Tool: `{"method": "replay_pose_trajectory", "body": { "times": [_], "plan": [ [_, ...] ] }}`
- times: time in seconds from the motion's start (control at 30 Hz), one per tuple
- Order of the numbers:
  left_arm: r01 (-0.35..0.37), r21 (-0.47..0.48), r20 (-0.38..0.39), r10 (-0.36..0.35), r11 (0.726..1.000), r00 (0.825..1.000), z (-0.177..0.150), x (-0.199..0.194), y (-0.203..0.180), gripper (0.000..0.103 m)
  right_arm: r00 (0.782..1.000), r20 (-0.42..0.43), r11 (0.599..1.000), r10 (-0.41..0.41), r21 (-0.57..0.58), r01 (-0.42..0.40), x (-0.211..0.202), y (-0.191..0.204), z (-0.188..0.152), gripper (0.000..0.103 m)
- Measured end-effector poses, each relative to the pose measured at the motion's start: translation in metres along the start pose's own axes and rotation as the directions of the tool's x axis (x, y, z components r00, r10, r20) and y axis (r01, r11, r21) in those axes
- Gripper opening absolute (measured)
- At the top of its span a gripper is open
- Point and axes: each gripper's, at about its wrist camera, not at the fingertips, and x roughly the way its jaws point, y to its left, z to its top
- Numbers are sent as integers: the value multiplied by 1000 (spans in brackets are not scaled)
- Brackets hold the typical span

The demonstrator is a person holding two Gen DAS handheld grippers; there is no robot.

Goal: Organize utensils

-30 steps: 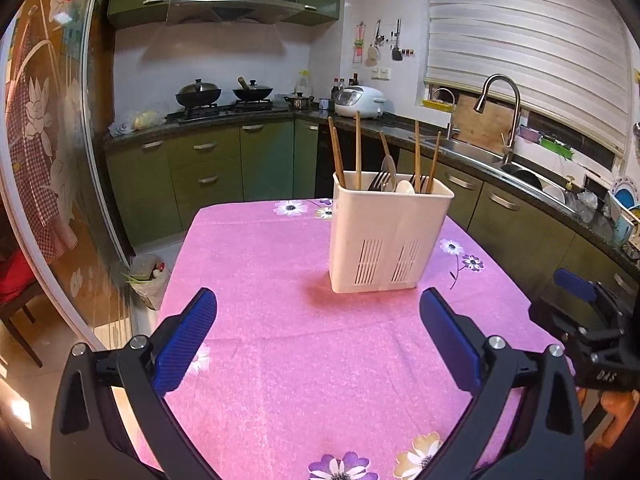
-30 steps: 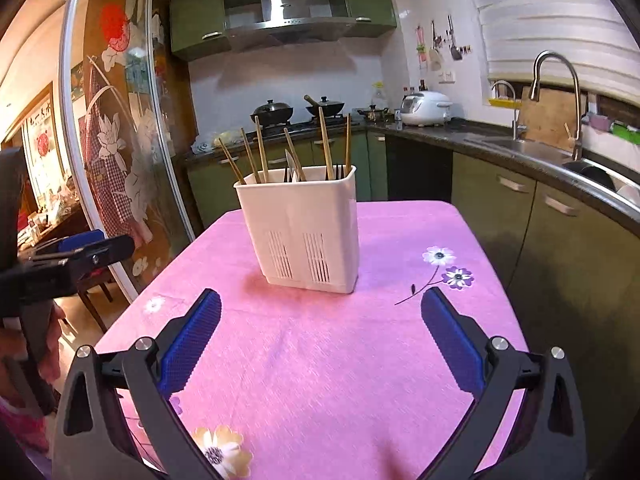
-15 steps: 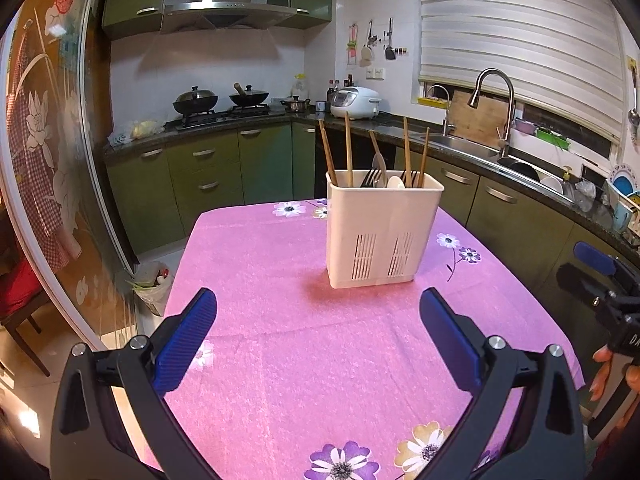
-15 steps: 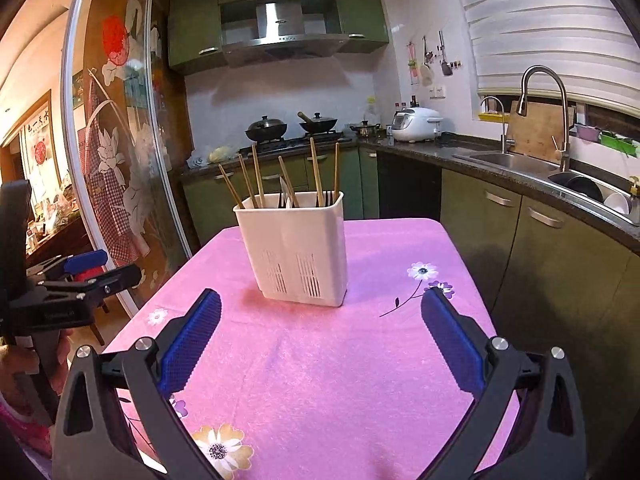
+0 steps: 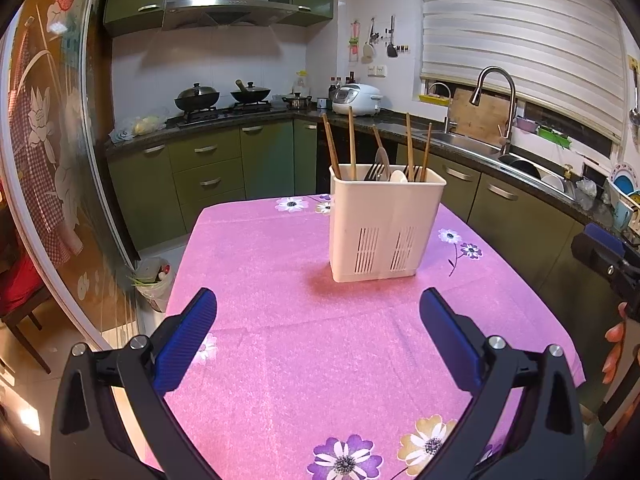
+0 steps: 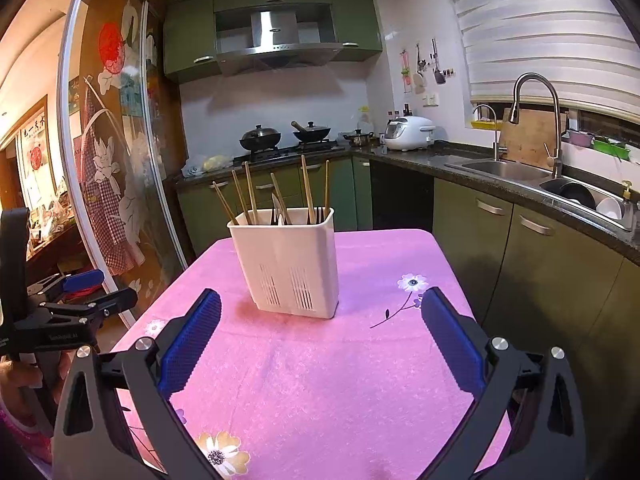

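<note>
A white utensil holder (image 5: 384,226) at twelve o'clock holds upright chopsticks (image 5: 351,142), forks (image 5: 373,171) and a spoon (image 5: 398,176). Both the left gripper (image 5: 318,334) and right gripper (image 6: 320,334) are spread wide, empty.

White slotted utensil holder (image 5: 384,228) stands upright mid-table. About 6 wooden chopsticks (image 5: 351,142) lean inside. Also forks (image 5: 373,171), I think.

The utensil holder (image 5: 383,224) stands alone toward the far edge of the worktop (image 5: 280,320), its chopsticks (image 5: 352,142) sticking up above the rim. The whole near half of the worktop lies bare, as do strips along its left and right edges beside the holder.
</note>
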Motion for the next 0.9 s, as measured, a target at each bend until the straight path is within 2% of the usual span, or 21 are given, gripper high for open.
{"method": "replay_pose_trajectory", "body": {
  "times": [0.73, 0.9],
  "plan": [
    [-11, -10, -2, 11, 1000, 1000, -2, -2, 5, 97, 1000, -3, 1000, 9, 5, -9, 4, 5, 3, 99],
    [-4, -52, -53, 1, 999, 999, -1, 4, 14, 97, 1000, -8, 1000, 10, 12, -10, 7, 4, 2, 99]
  ]
}}
